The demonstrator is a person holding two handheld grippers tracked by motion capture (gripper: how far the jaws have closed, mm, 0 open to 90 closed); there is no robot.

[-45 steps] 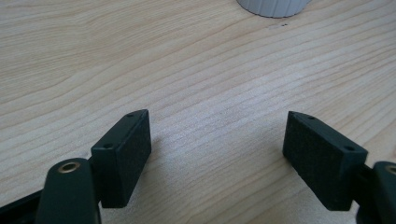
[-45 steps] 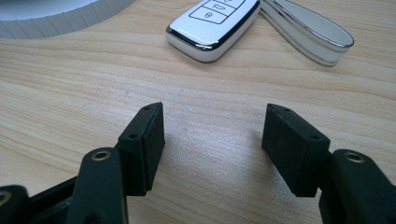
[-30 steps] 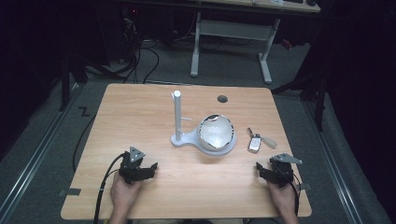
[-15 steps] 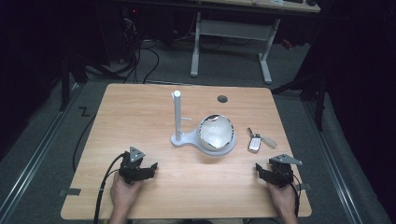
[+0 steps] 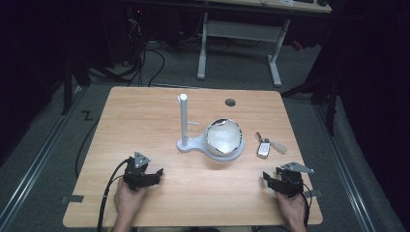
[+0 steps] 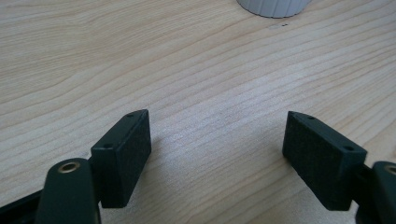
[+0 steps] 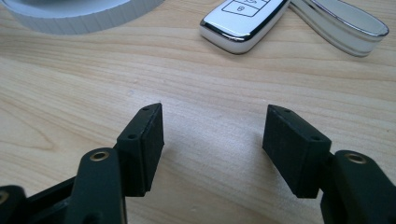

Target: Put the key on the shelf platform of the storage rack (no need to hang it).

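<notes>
Wood-grain table (image 5: 145, 121) is seen beneath both grippers. Left gripper (image 6: 217, 140) and right gripper (image 7: 212, 135) are held spread, nothing between; a key fob (image 7: 243, 16) lies beyond the right fingers (image 7: 144, 140).

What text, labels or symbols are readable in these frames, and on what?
No words, brands or numbers can be read.
Car key fob: button outlines with small icons on its white face, too small and cropped to read.
Strap beside the fob: plain, no print visible.
White stand, bowl, table: no markings visible.
Both grippers: no labels visible.
</notes>
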